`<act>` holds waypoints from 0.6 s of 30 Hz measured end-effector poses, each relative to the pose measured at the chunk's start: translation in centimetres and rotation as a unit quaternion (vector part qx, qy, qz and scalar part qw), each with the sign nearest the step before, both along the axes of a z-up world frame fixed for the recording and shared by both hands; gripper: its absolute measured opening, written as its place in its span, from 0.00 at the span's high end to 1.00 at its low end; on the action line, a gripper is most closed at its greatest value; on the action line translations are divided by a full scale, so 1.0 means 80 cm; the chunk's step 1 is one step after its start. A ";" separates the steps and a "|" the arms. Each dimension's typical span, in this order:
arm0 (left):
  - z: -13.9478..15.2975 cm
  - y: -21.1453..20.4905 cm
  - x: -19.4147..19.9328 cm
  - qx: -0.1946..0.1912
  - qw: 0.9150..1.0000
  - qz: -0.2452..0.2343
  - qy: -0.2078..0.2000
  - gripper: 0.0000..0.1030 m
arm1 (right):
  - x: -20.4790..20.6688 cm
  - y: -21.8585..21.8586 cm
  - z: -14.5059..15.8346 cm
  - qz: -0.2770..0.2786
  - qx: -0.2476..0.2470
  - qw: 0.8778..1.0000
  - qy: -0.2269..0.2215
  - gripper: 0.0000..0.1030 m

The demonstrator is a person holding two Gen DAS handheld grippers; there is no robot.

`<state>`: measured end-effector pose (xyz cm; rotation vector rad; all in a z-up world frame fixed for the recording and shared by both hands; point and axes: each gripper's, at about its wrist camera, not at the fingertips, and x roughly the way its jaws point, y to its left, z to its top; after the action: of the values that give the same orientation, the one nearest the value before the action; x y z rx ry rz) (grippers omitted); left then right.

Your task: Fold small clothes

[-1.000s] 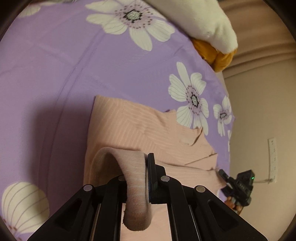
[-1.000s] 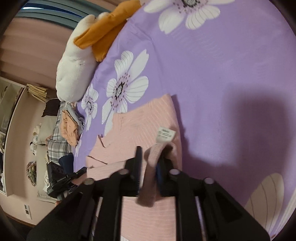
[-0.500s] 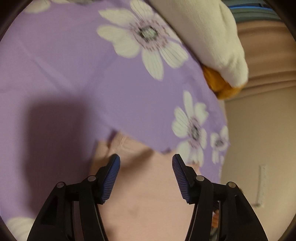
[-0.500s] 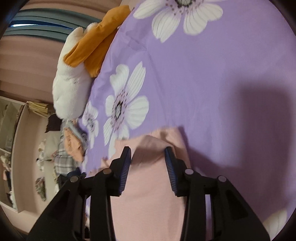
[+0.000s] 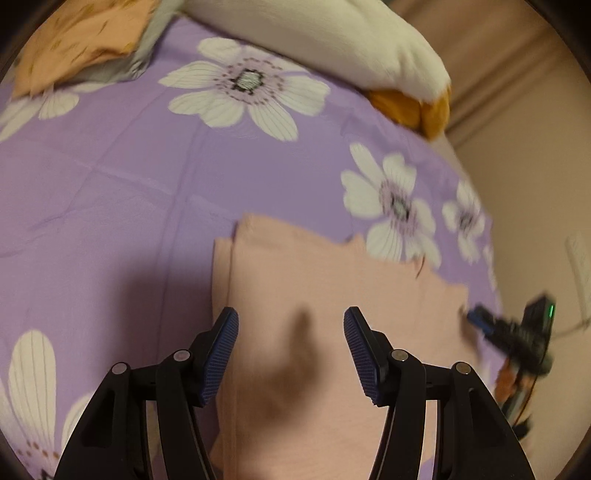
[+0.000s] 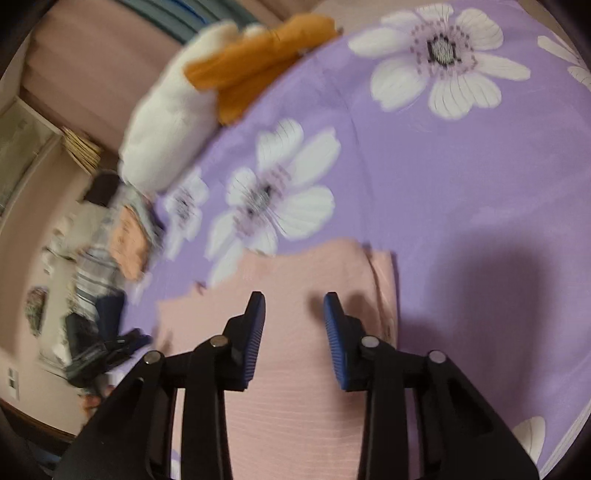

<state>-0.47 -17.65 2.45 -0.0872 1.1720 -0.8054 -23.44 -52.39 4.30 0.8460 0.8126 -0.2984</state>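
A pink ribbed garment (image 5: 317, 280) lies folded flat on the purple flowered bedsheet (image 5: 110, 177). My left gripper (image 5: 291, 321) is open and empty, a little above the garment's near part. In the right wrist view the same garment (image 6: 306, 273) lies flat under my right gripper (image 6: 294, 306), which is open and empty above it. The other gripper shows blurred at the garment's right edge in the left wrist view (image 5: 517, 332) and at the left in the right wrist view (image 6: 103, 350).
A white and orange plush toy (image 5: 332, 40) lies at the bed's far edge. An orange patterned cloth (image 5: 81, 33) lies at the far left. A pile of clothes (image 6: 110, 251) sits beyond the bed's left side. The sheet (image 6: 461, 184) extends to the right.
Both grippers were shut on the garment's edge one second ago. They let go, opened, and have pulled back and up. The folded edge now lies flat.
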 end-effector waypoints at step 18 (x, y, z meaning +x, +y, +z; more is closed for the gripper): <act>-0.013 0.009 -0.100 0.092 0.991 -0.042 -0.083 0.44 | -0.027 0.120 0.018 0.070 -0.116 0.989 0.054 0.71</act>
<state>-8.44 -16.90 1.37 0.1804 1.0912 -0.7593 -25.62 -42.78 5.71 0.5553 0.9145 -0.3110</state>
